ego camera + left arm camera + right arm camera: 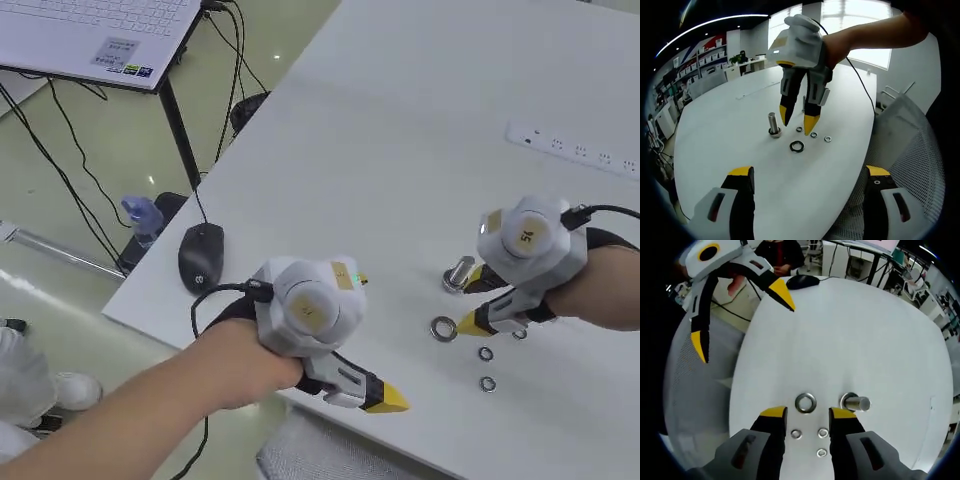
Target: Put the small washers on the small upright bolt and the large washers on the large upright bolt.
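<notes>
The large upright bolt (458, 274) stands on the white table (400, 150), with a large washer (443, 328) lying flat just in front of it. Three small washers (486, 354) lie beside that. My right gripper (472, 303) hovers over them, open and holding nothing. In the right gripper view the large washer (805, 402) sits just beyond the right gripper (808, 413), the bolt (856, 403) to its right, and the small washers (823, 432) between the fingers. My left gripper (376, 393) hangs wide open and holding nothing over the table's near edge, facing the bolt (773, 123) and the right gripper (800, 120).
A black mouse (200, 256) lies near the table's left edge and a white power strip (575, 150) at the far right. A laptop (90, 30) sits on a separate stand at top left, with cables and a water bottle (143, 216) on the floor below. A mesh chair (920, 165) is beside the table.
</notes>
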{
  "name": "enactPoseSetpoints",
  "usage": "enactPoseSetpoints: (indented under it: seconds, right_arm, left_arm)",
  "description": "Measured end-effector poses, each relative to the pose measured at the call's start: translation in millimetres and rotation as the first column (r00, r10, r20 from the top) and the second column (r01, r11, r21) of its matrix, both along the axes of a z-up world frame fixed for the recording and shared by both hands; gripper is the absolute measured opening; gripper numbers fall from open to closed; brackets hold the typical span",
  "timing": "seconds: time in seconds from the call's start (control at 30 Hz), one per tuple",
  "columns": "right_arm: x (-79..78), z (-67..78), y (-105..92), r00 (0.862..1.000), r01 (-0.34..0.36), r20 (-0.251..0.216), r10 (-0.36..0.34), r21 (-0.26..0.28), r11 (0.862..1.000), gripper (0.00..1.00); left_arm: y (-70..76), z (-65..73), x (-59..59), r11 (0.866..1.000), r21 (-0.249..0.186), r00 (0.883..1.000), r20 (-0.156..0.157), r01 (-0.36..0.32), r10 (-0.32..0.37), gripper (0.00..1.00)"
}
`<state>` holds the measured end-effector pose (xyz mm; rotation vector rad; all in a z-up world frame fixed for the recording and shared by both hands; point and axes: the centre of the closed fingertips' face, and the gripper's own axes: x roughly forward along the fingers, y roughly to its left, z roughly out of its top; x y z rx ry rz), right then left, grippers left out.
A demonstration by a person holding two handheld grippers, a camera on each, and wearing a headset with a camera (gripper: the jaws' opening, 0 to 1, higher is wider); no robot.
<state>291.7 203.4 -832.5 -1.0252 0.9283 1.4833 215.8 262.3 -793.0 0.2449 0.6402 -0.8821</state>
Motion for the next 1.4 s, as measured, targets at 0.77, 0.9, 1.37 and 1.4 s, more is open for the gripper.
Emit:
enactPoseSetpoints:
  seconds: [0.77,0.9,1.37,1.4]
  right_arm:
    - [2.6,-46.6,1.3,0.999,-0.023,0.026,0.024,-0.019,1.000,0.34]
    - [2.4,-50.3,-0.3,0.999,-0.020,0.025,0.021,-0.023,1.000,0.34]
    - [2.4,-49.2,0.8,0.999,-0.017,0.044,0.018,-0.043,0.999,0.32]
    - [2.4,-49.2,1.1,0.999,-0.015,0.043,0.017,-0.047,0.999,0.32]
  left_arm:
    - [-0.2,-0.9,0.9,1.000,0.007,1.000,0.004,0.000,0.000,0.90]
    - [-0.3,-0.6,1.2,1.000,0.009,1.000,0.007,-0.002,0.002,0.89]
    - [-1.8,-2.5,-0.3,1.000,0.009,1.000,0.004,-0.001,0.001,0.88]
    - [-2.4,-2.0,-0.4,1.000,0.008,1.000,0.006,-0.001,0.001,0.88]
